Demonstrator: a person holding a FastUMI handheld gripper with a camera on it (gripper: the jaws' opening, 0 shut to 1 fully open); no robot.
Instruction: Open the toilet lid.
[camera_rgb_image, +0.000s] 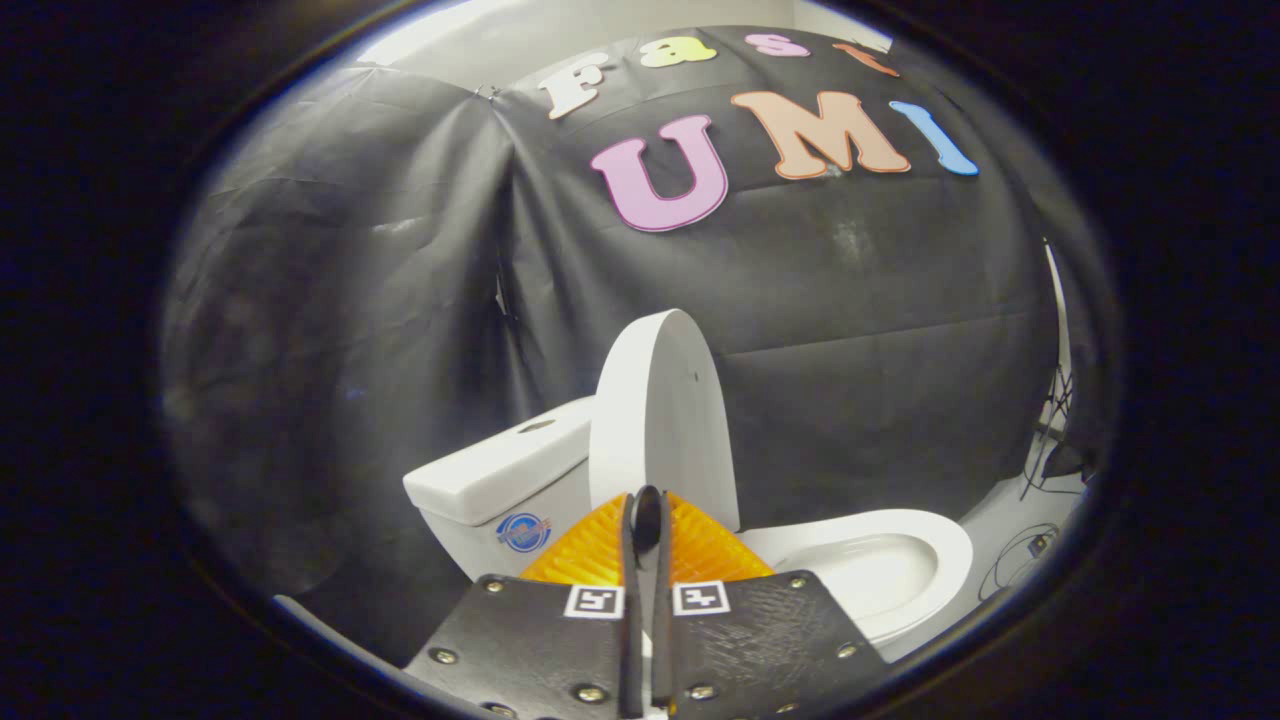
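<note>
Gripper seen from its own camera: two fingers pressed together, only a thin slit between them, nothing clamped. White oval plastic toilet lid stands raised, nearly upright, just ahead of the fingertips and apart from them. White ceramic toilet tank sits just left of the lid, lid leaning back toward it; whether they touch, cannot tell. White ceramic toilet bowl lies open right of the lid, seat ring exposed. Black cloth wall hangs behind the lid. Thin dark cables lie on the floor right of the bowl.
</note>
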